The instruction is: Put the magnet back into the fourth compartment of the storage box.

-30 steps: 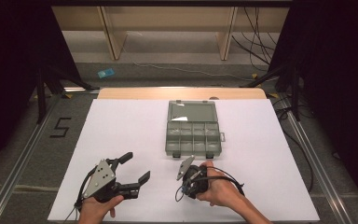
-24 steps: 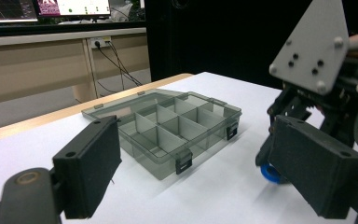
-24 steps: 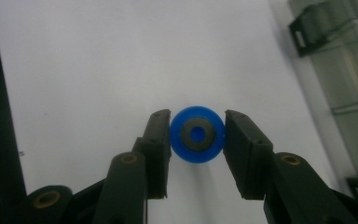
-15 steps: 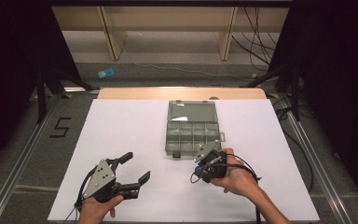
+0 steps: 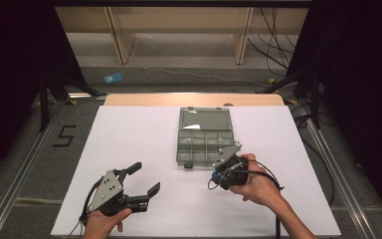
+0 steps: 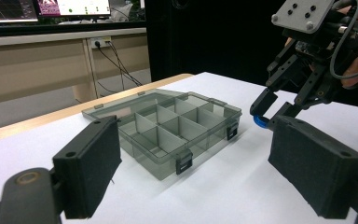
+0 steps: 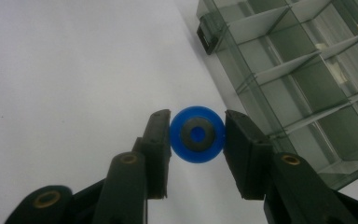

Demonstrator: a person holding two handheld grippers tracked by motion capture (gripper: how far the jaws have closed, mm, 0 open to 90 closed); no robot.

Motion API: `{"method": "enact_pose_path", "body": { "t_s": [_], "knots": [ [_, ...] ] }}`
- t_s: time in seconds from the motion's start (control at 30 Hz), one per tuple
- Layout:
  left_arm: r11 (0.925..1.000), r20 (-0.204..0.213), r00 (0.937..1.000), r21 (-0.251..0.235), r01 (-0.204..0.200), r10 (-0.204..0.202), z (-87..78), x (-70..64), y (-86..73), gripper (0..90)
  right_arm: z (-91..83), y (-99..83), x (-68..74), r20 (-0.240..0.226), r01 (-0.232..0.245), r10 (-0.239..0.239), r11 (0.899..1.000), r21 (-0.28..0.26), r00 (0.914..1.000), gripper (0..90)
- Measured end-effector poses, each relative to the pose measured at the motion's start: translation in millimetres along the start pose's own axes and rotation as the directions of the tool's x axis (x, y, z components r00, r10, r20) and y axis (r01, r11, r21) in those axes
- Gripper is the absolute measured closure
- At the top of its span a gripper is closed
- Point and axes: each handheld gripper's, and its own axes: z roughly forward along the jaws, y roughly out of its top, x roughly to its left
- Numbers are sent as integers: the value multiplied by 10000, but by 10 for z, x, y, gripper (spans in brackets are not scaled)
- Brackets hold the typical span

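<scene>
Since a second ago, the right claw (image 5: 218, 175) has moved up to the box (image 5: 205, 137) on the table (image 5: 139, 134). It pinches a blue ring (image 7: 197, 134), just beside the box's front edge. Left claw (image 5: 142, 181) stays wide open, well apart from the box.

Left hand-held gripper (image 6: 193, 172), jaws wide apart, faces the open compartment box (image 6: 165, 128); beyond, the right hand-held gripper (image 6: 272, 112) pinches a blue ring (image 6: 260, 121).

The right gripper (image 5: 218, 175) — clamped on a blue wheel (image 7: 197, 134) — has moved right and farther, up to the near right corner of the compartment box (image 5: 204, 142).
</scene>
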Motion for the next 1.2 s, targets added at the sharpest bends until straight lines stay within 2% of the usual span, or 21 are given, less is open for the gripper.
{"method": "enact_pose_path", "body": {
  "t_s": [0.47, 0.77, 1.2],
  "knots": [
    [10000, -3, 10000, -5, -14, 14, -1, 1, 2, 161, -69, -26, -74, 298, -99, 101, 9999, -68, 9995, 626],
    [10000, -3, 10000, 2, -10, 10, 1, 0, 0, 161, -109, -49, -133, 548, 131, -122, 9998, -156, 9984, 626],
    [10000, 1, 10000, 1, -6, 6, 2, 0, 0, 161, -183, -92, -248, 921, -55, 93, 9991, -419, 9957, 627]
  ]
}}
